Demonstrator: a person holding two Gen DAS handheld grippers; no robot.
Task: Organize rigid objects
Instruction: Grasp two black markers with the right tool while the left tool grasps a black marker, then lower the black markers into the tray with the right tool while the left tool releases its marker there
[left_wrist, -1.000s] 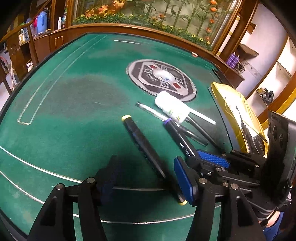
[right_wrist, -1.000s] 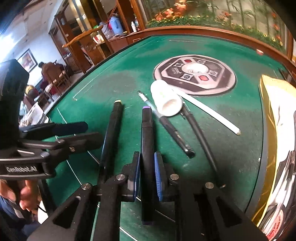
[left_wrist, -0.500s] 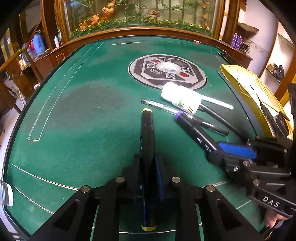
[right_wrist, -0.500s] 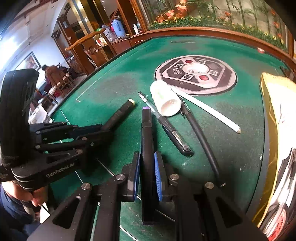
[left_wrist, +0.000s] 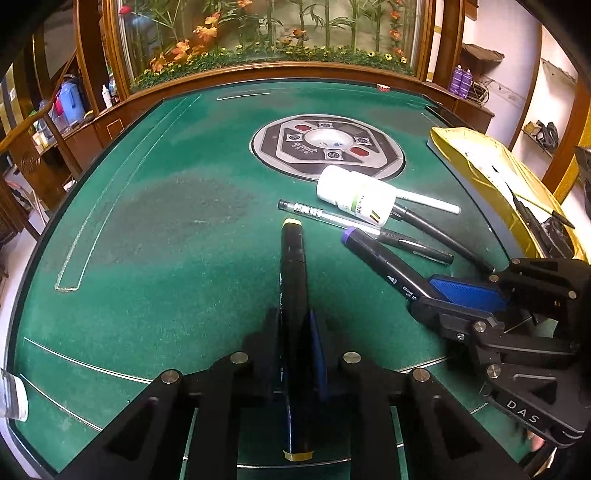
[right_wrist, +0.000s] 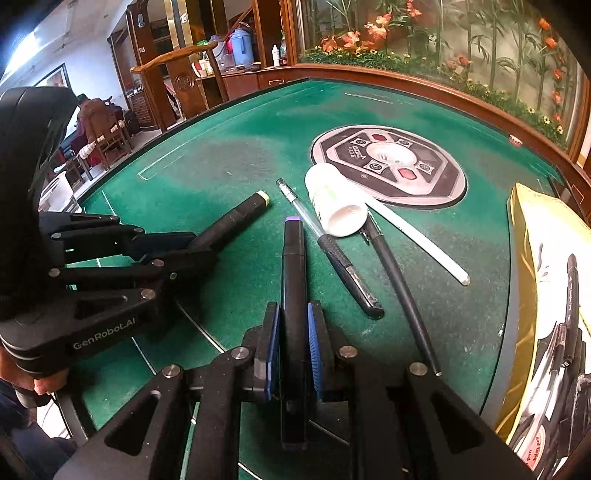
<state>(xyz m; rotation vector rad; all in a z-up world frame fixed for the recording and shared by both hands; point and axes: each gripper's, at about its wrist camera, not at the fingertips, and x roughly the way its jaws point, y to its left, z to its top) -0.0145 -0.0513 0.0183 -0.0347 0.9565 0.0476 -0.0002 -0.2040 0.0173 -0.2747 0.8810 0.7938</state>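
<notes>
My left gripper (left_wrist: 295, 343) is shut on a black marker with yellow caps (left_wrist: 292, 258), which points away over the green table (left_wrist: 166, 229); the marker also shows in the right wrist view (right_wrist: 236, 218). My right gripper (right_wrist: 291, 343) is shut on a black marker with a purple cap (right_wrist: 293, 258), seen at the right in the left wrist view (left_wrist: 373, 254). Both markers are held just above the felt. A white bottle (left_wrist: 356, 199) lies on its side ahead, over a clear pen (left_wrist: 321, 214), two black pens (right_wrist: 349, 273) (right_wrist: 402, 291) and a white stick (right_wrist: 417, 240).
A gold box (left_wrist: 491, 173) with pens inside sits at the table's right edge; it also shows in the right wrist view (right_wrist: 535, 236). A round grey control panel (left_wrist: 327, 146) is set in the table's middle. A wooden rim and planter lie beyond.
My left gripper has closed on the yellow-capped marker and lifted it, turning it to point straight ahead. My right gripper still holds the purple-capped marker, almost unmoved.
</notes>
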